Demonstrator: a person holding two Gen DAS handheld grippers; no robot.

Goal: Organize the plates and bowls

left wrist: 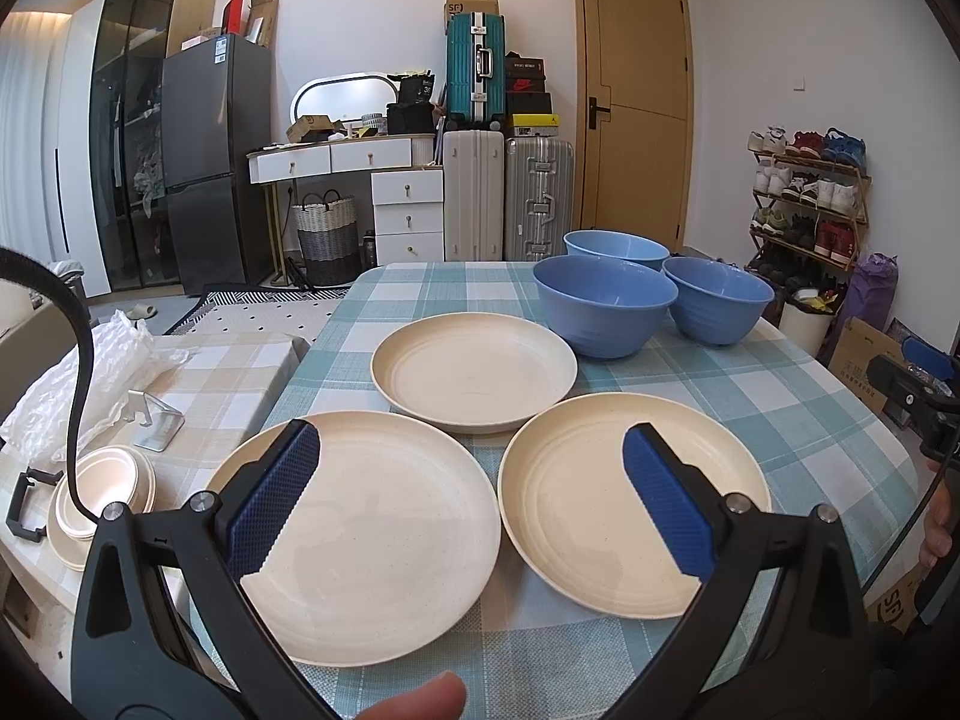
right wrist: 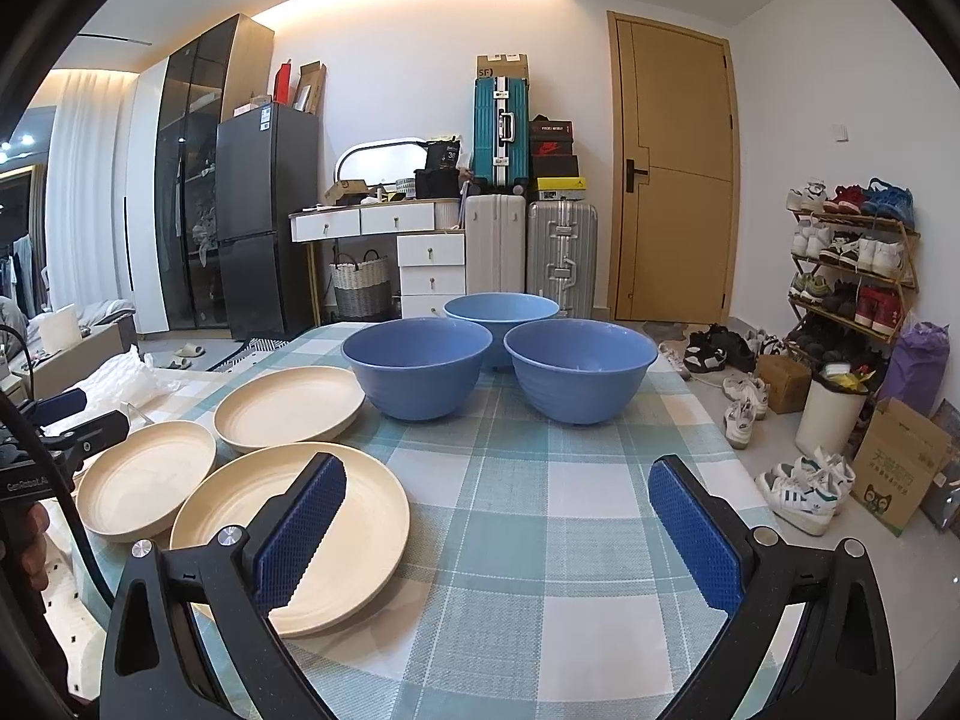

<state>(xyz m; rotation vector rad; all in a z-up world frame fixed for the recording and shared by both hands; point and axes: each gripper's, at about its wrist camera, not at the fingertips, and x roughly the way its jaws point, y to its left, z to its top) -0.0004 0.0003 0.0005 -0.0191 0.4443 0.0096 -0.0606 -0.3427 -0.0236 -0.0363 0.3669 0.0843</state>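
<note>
Left gripper [left wrist: 471, 462] gapes wide, empty, above three cream plates [left wrist: 474, 378] | right gripper [right wrist: 498, 501] likewise spread, empty | three blue bowls [right wrist: 417, 369] clustered beyond on checked tablecloth [right wrist: 540, 540]

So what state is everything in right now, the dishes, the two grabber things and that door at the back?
Three cream plates: upright, empty, lying singly on the checked tablecloth, not stacked.
Three blue bowls: upright, empty, clustered at the far end, not nested.
Left gripper: fingers apart, holding nothing.
Right gripper: fingers apart, holding nothing.
Wooden door: closed.
Fridge: doors shut.
</note>
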